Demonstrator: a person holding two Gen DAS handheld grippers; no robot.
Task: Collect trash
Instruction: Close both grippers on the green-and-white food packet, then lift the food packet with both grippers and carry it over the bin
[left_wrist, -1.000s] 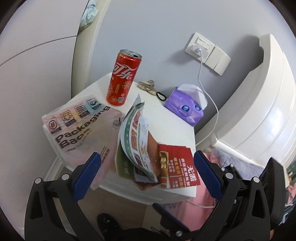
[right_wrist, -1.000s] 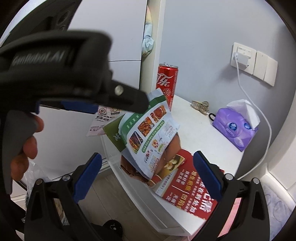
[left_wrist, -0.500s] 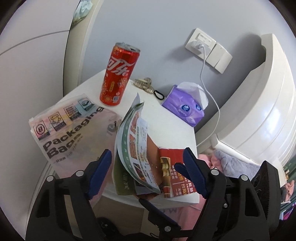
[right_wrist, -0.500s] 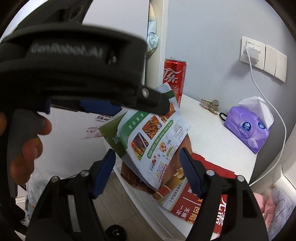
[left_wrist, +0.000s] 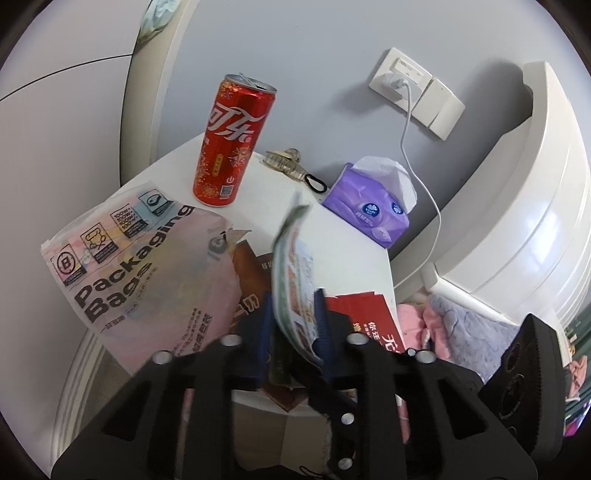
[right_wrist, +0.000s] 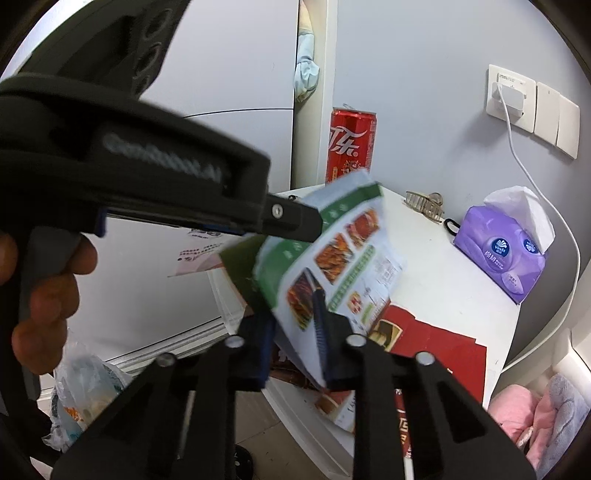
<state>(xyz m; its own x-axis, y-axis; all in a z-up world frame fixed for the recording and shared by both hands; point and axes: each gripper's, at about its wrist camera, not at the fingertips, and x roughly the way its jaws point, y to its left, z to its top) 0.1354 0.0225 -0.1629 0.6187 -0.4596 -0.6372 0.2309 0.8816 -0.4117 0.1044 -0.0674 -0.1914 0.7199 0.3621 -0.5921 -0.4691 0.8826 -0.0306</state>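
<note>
— What have you got in your left gripper (left_wrist: 293, 328)?

— A green-edged food flyer (left_wrist: 293, 284). My blue pads are pressed onto it from both sides near its lower edge, and the sheet stands up on edge between them, bent over at the top.

— And the right gripper (right_wrist: 295, 343)?

— Clamped on the same flyer (right_wrist: 332, 266). Its fingers have the paper pinched between them, with the printed side facing up and to the right. My left tool crosses the upper left of that view, its tip touching the flyer's top corner.

— Where is the flyer relative to the table?

— At the near edge of the white table (left_wrist: 347, 240), raised above other papers. Under it lies a red leaflet (left_wrist: 364, 314) with yellow characters, flat on the tabletop, and some brown printed paper beside that.

— What else is up there?

— A pink bag printed "Packaging Bags" (left_wrist: 144, 266) lies on the left side, hanging over the edge. Behind it a red soda can (left_wrist: 231, 142) stands upright, opened. Farther back there is a hair clip (left_wrist: 282, 162), a black hair tie, and a purple tissue pack (left_wrist: 371, 206) with a tissue sticking out, near the wall. A white cable runs from the wall socket (left_wrist: 400, 74) down past the tissues.

— Anything on the floor?

— In the right view, a clear plastic bag (right_wrist: 85, 391) sits low on the left, beside my hand (right_wrist: 48, 291).
</note>
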